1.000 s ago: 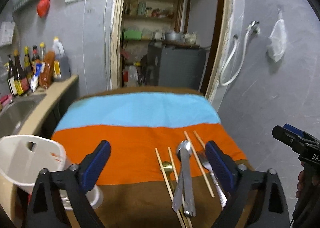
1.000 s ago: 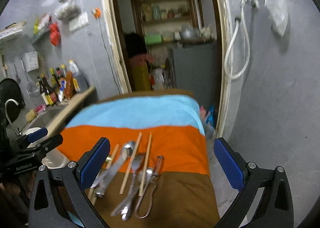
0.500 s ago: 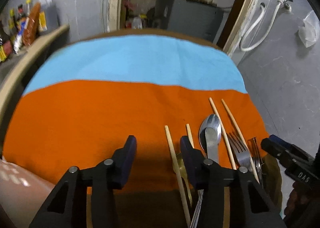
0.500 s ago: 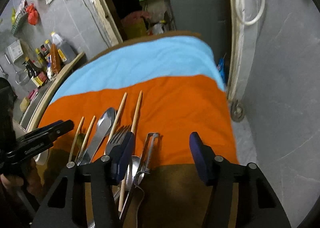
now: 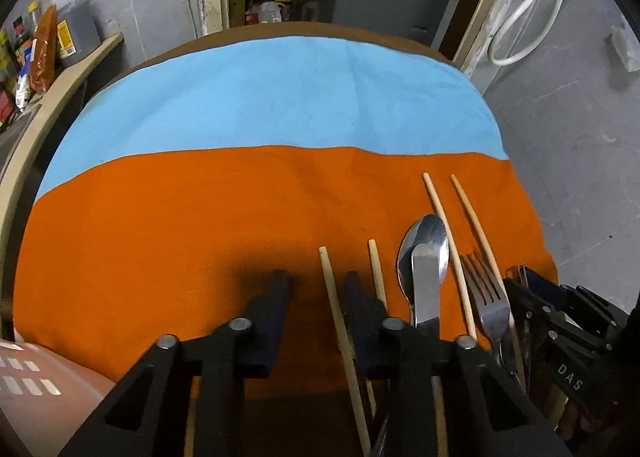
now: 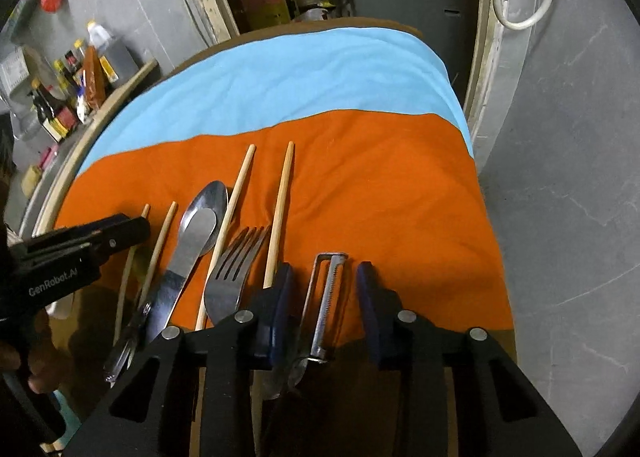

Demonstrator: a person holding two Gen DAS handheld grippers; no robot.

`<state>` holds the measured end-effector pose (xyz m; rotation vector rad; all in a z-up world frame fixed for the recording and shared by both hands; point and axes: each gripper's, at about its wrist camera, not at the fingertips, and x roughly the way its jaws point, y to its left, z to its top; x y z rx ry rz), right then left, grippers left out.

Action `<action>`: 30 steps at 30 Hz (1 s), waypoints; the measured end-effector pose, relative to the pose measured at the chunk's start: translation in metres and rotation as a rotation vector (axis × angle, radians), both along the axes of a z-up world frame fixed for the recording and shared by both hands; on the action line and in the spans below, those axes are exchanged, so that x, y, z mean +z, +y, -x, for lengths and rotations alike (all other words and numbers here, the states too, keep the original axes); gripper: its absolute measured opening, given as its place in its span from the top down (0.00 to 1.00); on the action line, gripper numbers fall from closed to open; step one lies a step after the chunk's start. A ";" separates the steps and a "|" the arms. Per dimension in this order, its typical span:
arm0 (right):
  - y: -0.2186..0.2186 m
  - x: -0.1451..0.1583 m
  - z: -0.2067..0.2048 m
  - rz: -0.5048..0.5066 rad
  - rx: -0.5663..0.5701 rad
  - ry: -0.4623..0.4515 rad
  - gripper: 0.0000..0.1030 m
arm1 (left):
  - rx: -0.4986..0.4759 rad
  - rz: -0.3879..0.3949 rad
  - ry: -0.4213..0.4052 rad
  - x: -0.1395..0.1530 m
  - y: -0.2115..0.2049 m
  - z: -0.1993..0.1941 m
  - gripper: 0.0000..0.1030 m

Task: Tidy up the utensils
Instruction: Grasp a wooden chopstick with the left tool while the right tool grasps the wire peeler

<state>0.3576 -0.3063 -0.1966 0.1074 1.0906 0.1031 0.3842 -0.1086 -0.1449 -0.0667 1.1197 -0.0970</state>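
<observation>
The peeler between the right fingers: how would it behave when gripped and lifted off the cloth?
The peeler looks like thin metal wire and blade, so probably stiff and light. Its narrow, shiny frame could slip or twist between the fingers, which flank it without visibly pressing. Lying flat on the soft cloth, it is unlikely to roll.

You are looking at a cloth point(image 5: 160, 257) banded sky blue at the far edge, orange across the middle and brown at the near edge. Pale wooden chopsticks point(image 5: 438, 217), a silver spoon point(image 6: 208, 201), a silver fork point(image 6: 232, 269) and a steel-grey peeler point(image 6: 326, 297) are lying on the orange band. Your grippers are showing black frames with dark blue pads point(image 6: 280, 297).
</observation>
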 end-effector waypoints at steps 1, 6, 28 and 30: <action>0.001 0.001 0.000 -0.002 -0.002 0.003 0.77 | 0.000 0.000 0.015 0.000 0.000 0.000 0.87; -0.003 0.004 -0.001 -0.015 0.002 0.021 0.78 | 0.008 0.018 0.079 -0.004 -0.003 -0.006 0.90; -0.022 0.086 0.076 -0.219 -0.053 -0.267 0.90 | 0.086 0.257 -0.314 0.094 0.046 0.080 0.95; -0.018 0.104 0.090 -0.211 -0.051 -0.317 0.90 | 0.092 0.278 -0.346 0.102 0.051 0.090 0.95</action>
